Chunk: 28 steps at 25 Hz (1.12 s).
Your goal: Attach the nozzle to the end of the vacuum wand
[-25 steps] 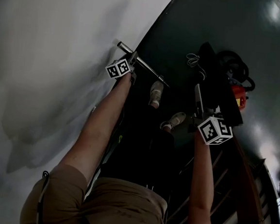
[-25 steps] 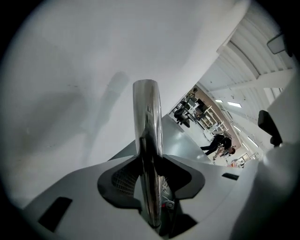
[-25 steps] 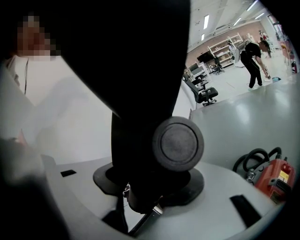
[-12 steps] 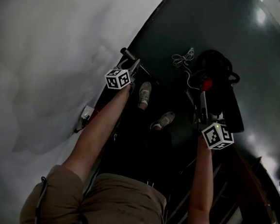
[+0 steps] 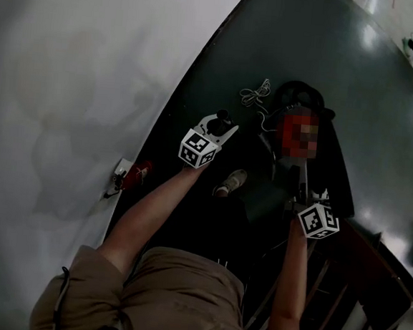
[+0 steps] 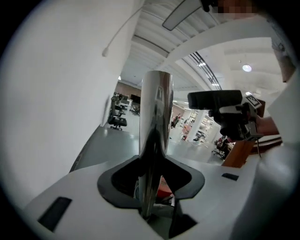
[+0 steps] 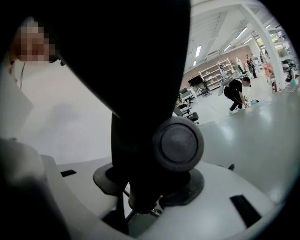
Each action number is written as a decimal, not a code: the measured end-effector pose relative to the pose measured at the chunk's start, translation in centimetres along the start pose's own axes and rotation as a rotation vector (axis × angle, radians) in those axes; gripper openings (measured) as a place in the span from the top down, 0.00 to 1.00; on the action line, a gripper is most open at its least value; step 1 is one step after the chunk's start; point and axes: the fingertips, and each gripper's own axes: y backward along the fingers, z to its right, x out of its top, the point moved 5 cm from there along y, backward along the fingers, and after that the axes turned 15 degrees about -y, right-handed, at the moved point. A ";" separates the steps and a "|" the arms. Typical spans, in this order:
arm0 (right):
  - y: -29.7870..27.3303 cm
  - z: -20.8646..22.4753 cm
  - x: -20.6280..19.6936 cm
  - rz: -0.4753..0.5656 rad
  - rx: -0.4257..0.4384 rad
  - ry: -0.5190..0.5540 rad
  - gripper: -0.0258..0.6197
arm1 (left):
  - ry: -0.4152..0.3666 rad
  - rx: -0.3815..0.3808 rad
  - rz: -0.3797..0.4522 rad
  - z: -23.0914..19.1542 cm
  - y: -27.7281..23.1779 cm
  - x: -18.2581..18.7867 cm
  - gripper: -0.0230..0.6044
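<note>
My left gripper [image 5: 221,124] is shut on the chrome vacuum wand [image 6: 155,126]. In the left gripper view the wand rises straight up from between the jaws [image 6: 152,190]. In the head view only the wand's short dark end [image 5: 223,117] shows above the marker cube. My right gripper [image 5: 303,196] is shut on the black nozzle [image 7: 140,70], whose round grey wheel [image 7: 177,143] sits just above the jaws [image 7: 145,190]. The nozzle fills most of the right gripper view. The two grippers are held apart, left one higher and further left. The right gripper with the nozzle [image 6: 219,104] also shows in the left gripper view.
The dark vacuum body with its hose [image 5: 302,97] lies on the grey floor beside a white cord [image 5: 254,94]. A white wall [image 5: 63,76] with an outlet and red plug [image 5: 130,173] runs along the left. Wooden furniture [image 5: 368,283] stands at lower right. My shoe [image 5: 231,182] is below the grippers.
Both grippers have risen. The left one swung right, away from the wall, and rolled, so the wand no longer lies slanted across the floor edge. The right gripper shifted slightly with the nozzle.
</note>
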 end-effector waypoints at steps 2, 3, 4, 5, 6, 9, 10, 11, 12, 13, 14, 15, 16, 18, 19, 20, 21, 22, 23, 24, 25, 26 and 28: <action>2.8 -0.4 1.4 0.035 0.000 -0.001 0.66 | -0.058 -0.050 -0.009 3.7 -0.3 1.4 0.71; 4.0 -0.6 2.2 0.052 0.001 0.002 0.66 | -0.083 -0.070 -0.015 5.4 -0.5 2.0 0.71; 5.2 -0.8 2.8 0.069 0.002 0.005 0.66 | -0.103 -0.089 -0.021 6.9 -0.7 2.5 0.71; 6.3 -1.1 3.4 0.084 0.002 0.007 0.66 | -0.122 -0.105 -0.027 8.2 -0.9 3.0 0.71; 7.2 -1.2 4.0 0.099 0.001 0.008 0.66 | -0.140 -0.119 -0.031 9.4 -1.2 3.3 0.71; 10.1 -1.8 5.7 0.145 -0.001 0.006 0.66 | -0.212 -0.163 -0.040 12.8 -2.5 4.5 0.71; 11.1 -1.9 6.2 0.160 -0.001 0.003 0.66 | -0.240 -0.185 -0.045 14.2 -2.9 4.9 0.71; 12.1 -2.0 6.8 0.174 -0.001 -0.001 0.66 | -0.268 -0.209 -0.052 15.6 -3.3 5.2 0.71; 13.1 -2.2 7.2 0.185 0.000 -0.005 0.66 | -0.292 -0.235 -0.056 17.0 -3.7 5.5 0.71; 13.8 -2.3 7.5 0.192 0.003 -0.008 0.66 | -0.314 -0.260 -0.058 18.2 -4.1 5.8 0.71; 14.3 -2.6 7.7 0.196 0.006 -0.008 0.66 | -0.332 -0.286 -0.057 19.3 -4.5 5.9 0.71; 14.6 -2.9 7.8 0.198 0.010 -0.006 0.66 | -0.347 -0.310 -0.054 20.2 -4.9 6.0 0.71; 14.8 -3.2 7.9 0.199 0.012 -0.003 0.66 | -0.359 -0.331 -0.049 21.0 -5.2 6.3 0.71; 14.9 -3.7 7.9 0.201 0.013 0.007 0.66 | -0.382 -0.373 -0.040 22.5 -5.9 6.8 0.70; 14.9 -3.8 7.9 0.201 0.010 0.015 0.66 | -0.394 -0.395 -0.038 23.4 -6.2 6.9 0.70; 14.9 -3.8 7.9 0.201 0.005 0.026 0.66 | -0.404 -0.419 -0.035 24.3 -6.5 7.1 0.70; 14.9 -3.7 7.8 0.200 -0.002 0.041 0.66 | -0.414 -0.442 -0.033 25.3 -6.7 7.2 0.70; 14.8 -3.6 7.7 0.197 -0.011 0.060 0.66 | -0.423 -0.463 -0.031 26.2 -7.0 7.3 0.70; 14.7 -3.4 7.5 0.193 -0.021 0.079 0.66 | -0.431 -0.481 -0.028 27.1 -7.2 7.4 0.70; 14.5 -3.2 7.3 0.189 -0.030 0.097 0.66 | -0.439 -0.495 -0.026 27.8 -7.5 7.4 0.70; 14.4 -3.0 7.0 0.183 -0.040 0.113 0.66 | -0.445 -0.506 -0.024 28.4 -7.8 7.5 0.70; 14.2 -2.8 6.6 0.179 -0.048 0.124 0.66 | -0.451 -0.514 -0.023 28.9 -8.1 7.5 0.70; 14.1 -2.3 6.1 0.178 -0.070 0.139 0.66 | -0.460 -0.531 -0.024 29.9 -8.6 7.6 0.71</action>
